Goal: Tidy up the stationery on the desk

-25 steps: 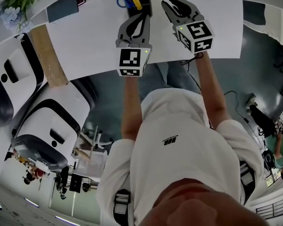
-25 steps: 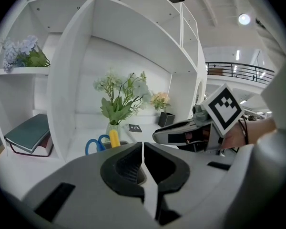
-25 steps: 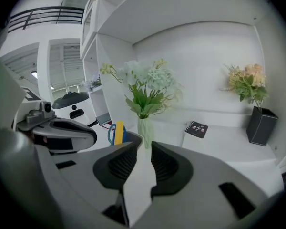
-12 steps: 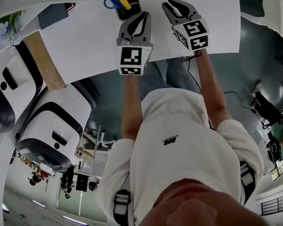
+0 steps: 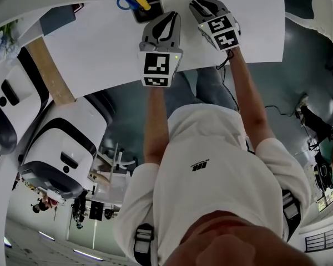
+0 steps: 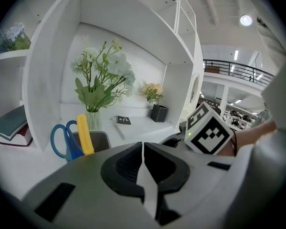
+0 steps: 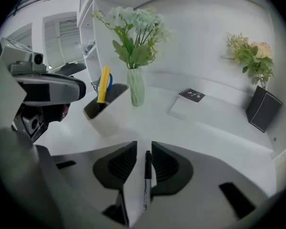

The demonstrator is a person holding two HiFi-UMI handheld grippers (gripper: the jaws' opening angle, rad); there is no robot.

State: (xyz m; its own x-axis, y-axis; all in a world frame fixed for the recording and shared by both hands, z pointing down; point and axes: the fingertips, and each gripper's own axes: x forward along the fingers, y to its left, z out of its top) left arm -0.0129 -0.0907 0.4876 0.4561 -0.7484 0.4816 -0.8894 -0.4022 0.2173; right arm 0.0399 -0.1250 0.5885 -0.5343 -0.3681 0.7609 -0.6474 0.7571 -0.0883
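A black pen (image 7: 146,175) stands upright between the jaws of my right gripper (image 7: 144,147), which is shut on it; its lower end is hidden under the gripper. In the head view the right gripper (image 5: 200,4) hovers over the white desk (image 5: 100,43), right of the dark pen holder (image 5: 147,11). The holder (image 7: 105,106) contains blue scissors (image 5: 125,2) and a yellow tool (image 7: 104,84). My left gripper (image 5: 169,16) is shut and empty, just right of the holder (image 6: 99,140), scissors (image 6: 62,142) and yellow tool (image 6: 85,135).
A pale vase of flowers (image 7: 136,87) stands behind the holder. Farther back lie a small black notebook (image 7: 191,95) and a black planter (image 7: 263,109). Books (image 6: 12,125) lie in the left shelf bay. White shelf walls (image 6: 52,70) enclose the desk's back.
Both grippers have reached farther across the desk. The pen holder has slid left in the head view. The right gripper still holds the pen.
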